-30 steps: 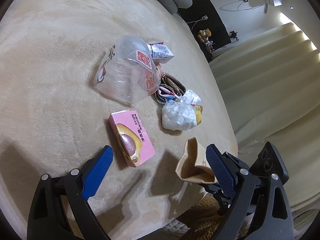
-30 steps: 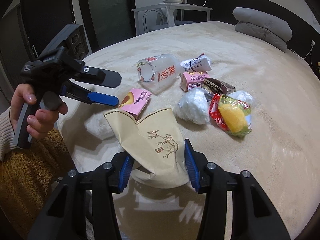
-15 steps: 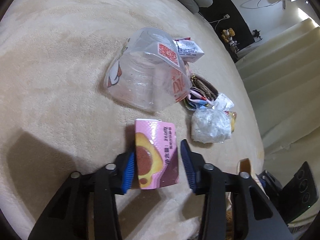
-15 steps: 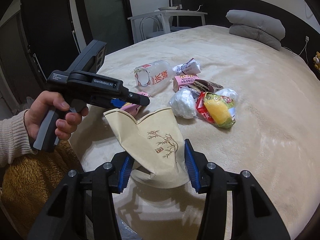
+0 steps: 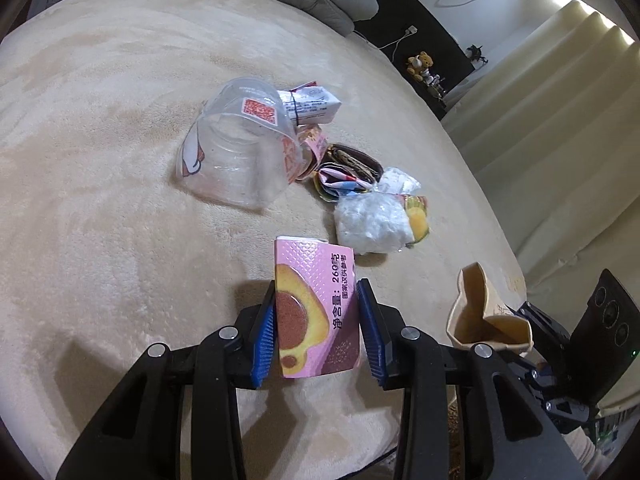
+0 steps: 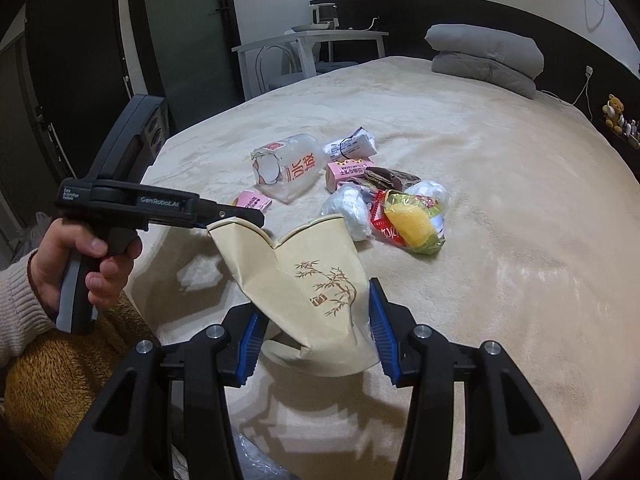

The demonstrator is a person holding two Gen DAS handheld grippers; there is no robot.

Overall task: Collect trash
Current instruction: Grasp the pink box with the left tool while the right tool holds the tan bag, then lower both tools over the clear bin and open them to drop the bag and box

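My left gripper [image 5: 316, 292] is shut on a pink snack box [image 5: 308, 264] with a yellow-and-brown picture, held by its long sides just over the beige bed cover [image 5: 100, 200]. My right gripper [image 6: 316, 304] is shut on the lower end of a tan paper bag [image 6: 296, 268] with a bamboo print; its mouth gapes upward. From the right wrist view, a hand holds the left gripper [image 6: 248, 216] at the bag's left rim, with the pink box [image 6: 252, 200] at its tip. In the left wrist view the open bag [image 5: 484, 312] stands right of the box.
More litter lies in a heap beyond: a clear plastic jar [image 5: 240, 152] on its side, a white wrapped pack [image 5: 312, 106], a small pink carton [image 6: 348, 170], a brown wrapper [image 5: 352, 158], crumpled white plastic [image 5: 372, 224] and a yellow-green snack bag [image 6: 412, 228]. Grey pillows [image 6: 484, 58] sit at the bed's head.
The left gripper went from wide open beside the pink box to shut on it, then lifted it towards the bag. The right gripper kept its hold on the paper bag.
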